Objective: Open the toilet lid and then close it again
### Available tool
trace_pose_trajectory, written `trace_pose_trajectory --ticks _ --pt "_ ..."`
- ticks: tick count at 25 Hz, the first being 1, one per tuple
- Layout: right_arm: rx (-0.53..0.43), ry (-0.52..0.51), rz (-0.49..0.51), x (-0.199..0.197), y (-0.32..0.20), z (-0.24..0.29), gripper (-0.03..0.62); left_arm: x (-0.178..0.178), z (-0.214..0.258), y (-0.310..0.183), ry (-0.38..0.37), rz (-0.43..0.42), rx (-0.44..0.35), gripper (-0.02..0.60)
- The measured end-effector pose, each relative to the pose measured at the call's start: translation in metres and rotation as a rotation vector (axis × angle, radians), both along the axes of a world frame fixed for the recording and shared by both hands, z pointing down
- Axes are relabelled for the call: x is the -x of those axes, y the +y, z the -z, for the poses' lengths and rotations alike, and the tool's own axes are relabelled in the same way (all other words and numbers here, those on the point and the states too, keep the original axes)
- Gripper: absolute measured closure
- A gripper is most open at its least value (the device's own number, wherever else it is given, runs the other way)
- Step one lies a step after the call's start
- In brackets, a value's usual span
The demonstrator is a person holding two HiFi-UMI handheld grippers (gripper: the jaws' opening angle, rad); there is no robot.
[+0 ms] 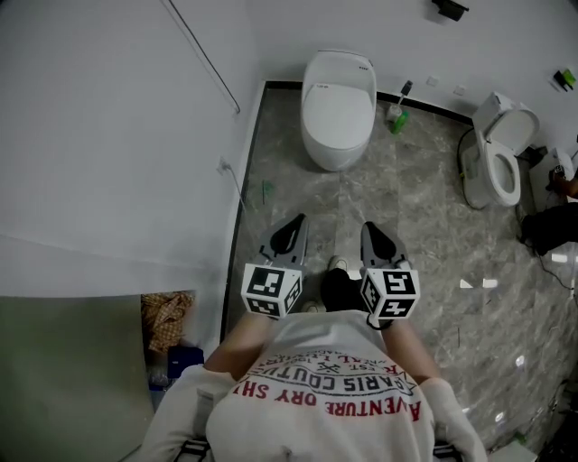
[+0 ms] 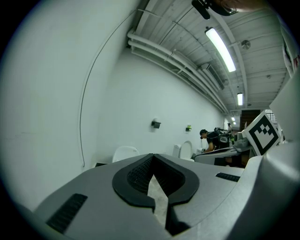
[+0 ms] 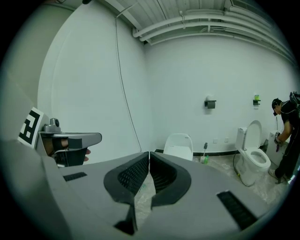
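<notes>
Toilet lid (image 1: 338, 106) is down, folks, lying shut over the white toilet (image 3: 179, 143) that sits against the far wall (image 1: 388, 27), tucked into the corner and well apart from both grippers. The person stands back on the grey marbled floor (image 1: 415, 253), with both tools held out in front of the body, side by side, pointing towards that toilet. Left gripper (image 1: 296, 222): jaws pressed together tip to tip with nothing between them, and its own view backs that up, only a sliver of floor showing through the gap lower down. Right gripper (image 1: 371, 228): same story, jaws closed on each other and pinching nothing at all. Each one carries its marker cube (image 1: 271, 291) at the end nearest the person's chest. Between the two grippers a shoe (image 1: 337, 264) peeks out. Over to the right, a second toilet (image 1: 499, 162) stands with its lid up, and a toilet brush (image 1: 398, 115) in a green base rests at the skirting between the two toilets. At the far right another person (image 3: 284, 133) in dark clothes bends near that open toilet. A thin cable (image 1: 203, 56) runs down the left-hand side wall
</notes>
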State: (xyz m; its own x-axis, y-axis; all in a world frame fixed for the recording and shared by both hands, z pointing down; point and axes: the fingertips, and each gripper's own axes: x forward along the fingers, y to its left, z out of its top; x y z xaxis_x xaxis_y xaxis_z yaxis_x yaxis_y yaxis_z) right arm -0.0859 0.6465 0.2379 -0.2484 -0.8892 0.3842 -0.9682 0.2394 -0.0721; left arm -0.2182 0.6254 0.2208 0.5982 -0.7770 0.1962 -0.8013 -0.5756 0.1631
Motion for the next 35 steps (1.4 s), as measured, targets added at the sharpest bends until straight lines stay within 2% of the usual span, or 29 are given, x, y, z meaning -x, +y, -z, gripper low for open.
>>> trace_pose_trajectory --ticks 4,8,15,23,29,35 --pt "0.011 0.003 0.013 -0.014 -0.037 -0.019 0.579 -0.013 -0.020 -0.034 -0.020 0.008 0.016 0.575" --pt "0.044 -0.012 0.053 -0.020 -0.098 -0.045 0.579 -0.019 -0.044 -0.090 -0.039 0.025 0.040 0.574" --pt "0.102 -0.019 0.071 -0.069 -0.238 -0.072 0.579 -0.059 -0.069 -0.225 -0.066 0.035 0.077 0.574" --pt "0.184 0.013 0.196 -0.103 -0.377 -0.126 0.579 -0.110 -0.117 -0.365 -0.142 -0.017 0.132 0.574" --pt "0.259 0.035 0.230 -0.110 -0.436 -0.194 0.579 -0.137 -0.186 -0.427 -0.255 -0.094 0.156 0.574" --pt "0.302 0.089 0.228 -0.106 -0.473 -0.276 0.579 -0.148 -0.278 -0.469 -0.312 -0.173 0.187 0.574"
